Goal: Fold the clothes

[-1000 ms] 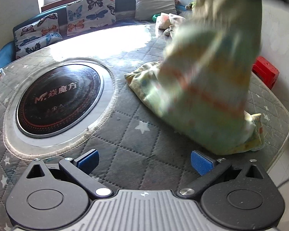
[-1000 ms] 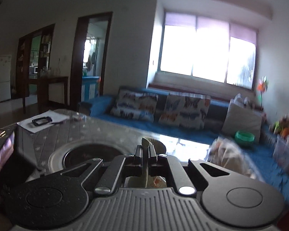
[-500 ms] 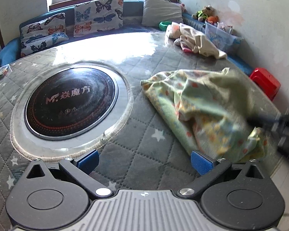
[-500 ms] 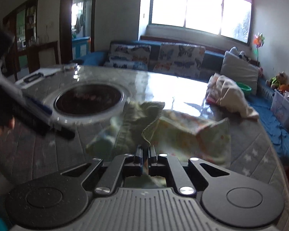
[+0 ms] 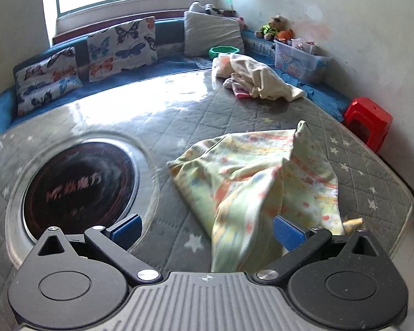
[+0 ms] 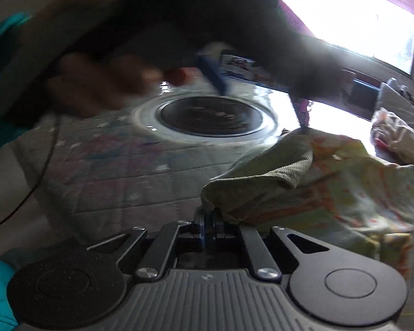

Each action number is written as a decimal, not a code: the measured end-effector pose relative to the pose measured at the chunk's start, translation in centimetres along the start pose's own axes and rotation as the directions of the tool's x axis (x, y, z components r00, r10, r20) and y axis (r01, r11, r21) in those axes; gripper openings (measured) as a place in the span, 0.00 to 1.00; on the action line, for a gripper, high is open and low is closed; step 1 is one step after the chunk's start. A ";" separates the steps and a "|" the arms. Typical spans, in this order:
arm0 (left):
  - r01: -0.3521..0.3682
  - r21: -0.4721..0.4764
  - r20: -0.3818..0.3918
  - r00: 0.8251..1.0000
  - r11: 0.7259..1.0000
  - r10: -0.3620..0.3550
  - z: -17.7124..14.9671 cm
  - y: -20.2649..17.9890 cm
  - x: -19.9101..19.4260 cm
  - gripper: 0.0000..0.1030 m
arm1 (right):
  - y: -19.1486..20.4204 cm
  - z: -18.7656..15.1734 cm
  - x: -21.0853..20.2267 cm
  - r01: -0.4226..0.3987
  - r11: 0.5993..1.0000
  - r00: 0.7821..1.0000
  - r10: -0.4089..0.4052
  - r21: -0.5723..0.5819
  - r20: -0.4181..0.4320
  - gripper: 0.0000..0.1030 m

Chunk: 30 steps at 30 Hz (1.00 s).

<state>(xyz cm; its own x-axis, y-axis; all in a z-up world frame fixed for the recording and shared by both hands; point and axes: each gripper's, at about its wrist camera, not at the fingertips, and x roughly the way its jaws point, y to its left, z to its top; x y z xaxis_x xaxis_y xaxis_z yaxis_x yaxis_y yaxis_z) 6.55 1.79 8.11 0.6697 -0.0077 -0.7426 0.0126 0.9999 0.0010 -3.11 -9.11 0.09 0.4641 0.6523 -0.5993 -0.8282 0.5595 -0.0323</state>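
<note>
The right tool [image 6: 207, 219] is pinched tight on a ribbed edge of the pale green printed garment [image 5: 262, 176], while the left tool [image 5: 207, 229] stands wide, a fold of that garment hanging between its blue pads [image 5: 125, 230] untouched. The garment lies crumpled on the quilted table [image 5: 179, 115] beside the round black inset [image 5: 80, 187]. At the table's far edge sits a heap of cream clothes [image 5: 259, 78].

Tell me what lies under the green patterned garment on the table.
The green patterned garment lies crumpled on the grey quilted table cover, whose star print shows all around it. Whatever is beneath its folds is covered and cannot be seen.
</note>
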 end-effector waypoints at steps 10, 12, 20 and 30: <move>0.050 0.054 -0.062 0.997 0.997 -0.047 1.8 -1.9 6.0 0.40 | 1.2 -1.2 -0.9 -0.008 1.000 1.000 0.008 0.004 0.012 0.04; 0.060 0.027 -0.059 0.997 0.998 -0.058 1.7 -1.1 6.1 0.22 | 1.0 -1.3 -1.1 0.003 1.000 1.000 -0.003 -0.005 0.014 0.04; -0.018 -0.086 -0.022 1.000 0.996 0.016 1.0 3.0 4.5 0.07 | -0.8 -2.1 -1.9 0.029 0.997 1.000 -0.030 0.078 0.010 0.05; -0.032 -0.085 -0.046 0.999 0.996 0.028 0.3 3.9 4.7 0.14 | -5.1 -2.8 -6.7 0.158 0.954 0.981 -0.180 0.253 0.066 0.34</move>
<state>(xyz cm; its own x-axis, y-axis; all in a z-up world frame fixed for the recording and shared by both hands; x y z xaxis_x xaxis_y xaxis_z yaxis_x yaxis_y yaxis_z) 9.95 5.61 4.84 0.6347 0.0209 -0.7725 -0.0719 0.9969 -0.0321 -2.92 -17.76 2.02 0.6254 0.5728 -0.5299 -0.6372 0.7668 0.0769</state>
